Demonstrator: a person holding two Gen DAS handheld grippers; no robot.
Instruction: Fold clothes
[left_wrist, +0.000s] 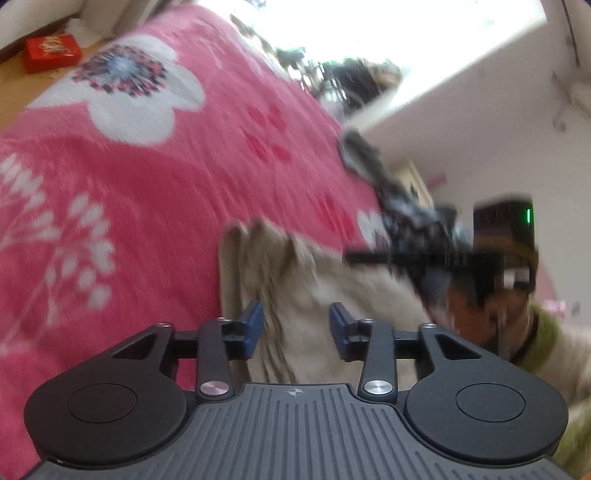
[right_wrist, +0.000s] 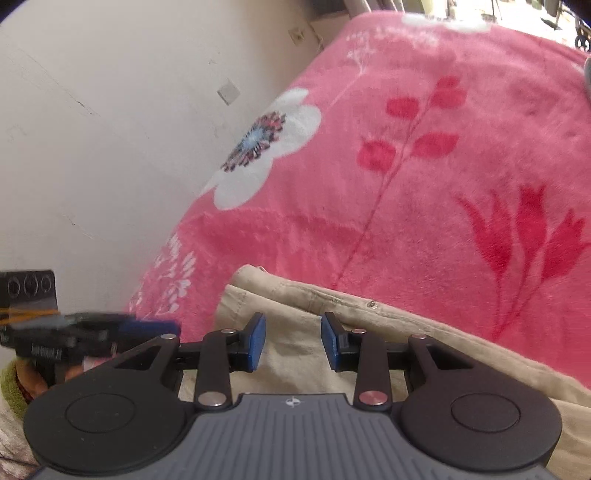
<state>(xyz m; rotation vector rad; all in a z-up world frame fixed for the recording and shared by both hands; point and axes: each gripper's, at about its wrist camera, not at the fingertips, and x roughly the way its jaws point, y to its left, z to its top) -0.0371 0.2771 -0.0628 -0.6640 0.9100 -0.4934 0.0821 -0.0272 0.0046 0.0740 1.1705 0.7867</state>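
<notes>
A beige pair of trousers (left_wrist: 314, 280) lies crumpled on a pink flowered blanket (left_wrist: 166, 184). My left gripper (left_wrist: 295, 328) hovers over its bunched end, open, blue pads apart with cloth below them and nothing pinched. In the right wrist view the trousers (right_wrist: 369, 314) show a seam and a rivet. My right gripper (right_wrist: 293, 341) stands open just above the beige cloth, its pads not pressing on it. The right tool's dark body (left_wrist: 491, 240) appears blurred at the right of the left wrist view. One blue finger (right_wrist: 147, 326) of the left gripper shows at the left of the right wrist view.
A grey and dark patterned garment (left_wrist: 369, 166) lies at the blanket's far edge. A red box (left_wrist: 51, 51) sits on the wooden floor beyond the bed. A white wall (right_wrist: 92, 147) runs along the bed's side. A green cuff (left_wrist: 543, 332) covers the person's wrist.
</notes>
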